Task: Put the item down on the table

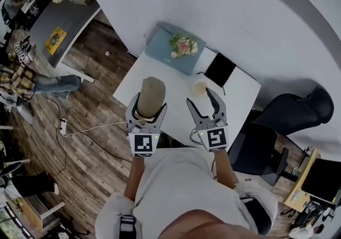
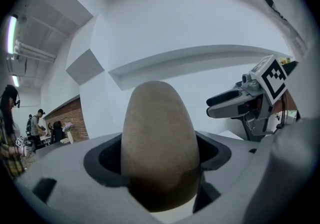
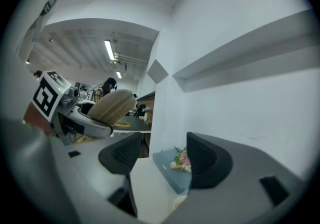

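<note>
No legible words, brands or numbers. Coded square marker (image 1: 143,144) on left gripper (image 1: 147,105), second marker (image 1: 216,138) on right gripper (image 1: 200,95), both toward 6 o'clock. Yellow sheet (image 1: 55,39) on grey desk (image 1: 72,16), 10 o'clock: print too small.

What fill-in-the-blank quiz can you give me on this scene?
The left gripper clamps the tan item between its ___.
The right gripper is open and holds ___.
The table is ___ in colour.
Missing words: jaws; nothing; white.
</note>
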The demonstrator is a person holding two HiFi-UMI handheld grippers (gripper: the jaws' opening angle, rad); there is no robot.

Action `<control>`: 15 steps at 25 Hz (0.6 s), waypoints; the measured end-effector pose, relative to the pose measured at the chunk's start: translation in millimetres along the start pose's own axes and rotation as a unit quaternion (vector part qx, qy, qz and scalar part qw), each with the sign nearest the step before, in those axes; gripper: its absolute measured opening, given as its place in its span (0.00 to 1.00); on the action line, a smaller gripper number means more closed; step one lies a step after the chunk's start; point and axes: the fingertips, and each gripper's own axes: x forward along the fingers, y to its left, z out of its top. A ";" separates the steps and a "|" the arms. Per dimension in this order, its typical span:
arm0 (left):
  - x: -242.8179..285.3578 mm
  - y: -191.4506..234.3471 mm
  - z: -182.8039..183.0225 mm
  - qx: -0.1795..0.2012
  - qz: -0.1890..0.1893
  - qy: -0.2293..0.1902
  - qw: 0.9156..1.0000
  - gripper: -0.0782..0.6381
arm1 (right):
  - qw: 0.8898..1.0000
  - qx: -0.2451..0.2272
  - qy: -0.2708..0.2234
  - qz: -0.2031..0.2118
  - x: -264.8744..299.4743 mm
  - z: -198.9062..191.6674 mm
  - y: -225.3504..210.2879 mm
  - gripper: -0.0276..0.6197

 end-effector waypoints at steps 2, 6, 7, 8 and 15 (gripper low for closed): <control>9.3 -2.7 0.1 0.001 -0.011 0.000 1.000 0.66 | 1.000 0.003 0.004 -0.009 1.6 -5.2 -7.3 0.49; 26.8 -3.7 -4.8 -0.002 -0.036 -0.001 0.999 0.66 | 1.000 0.002 0.013 -0.026 9.2 -13.7 -15.5 0.49; 30.9 -3.2 -7.2 -0.003 -0.043 -0.001 0.999 0.66 | 0.999 0.002 0.019 -0.031 11.0 -15.0 -15.9 0.48; 35.2 -2.6 -9.8 -0.004 -0.050 -0.001 0.999 0.66 | 0.999 0.003 0.025 -0.037 12.7 -15.9 -16.2 0.48; 76.7 3.3 -24.5 0.003 -0.115 -0.001 0.993 0.66 | 0.995 0.015 0.049 -0.090 33.3 -25.6 -28.0 0.47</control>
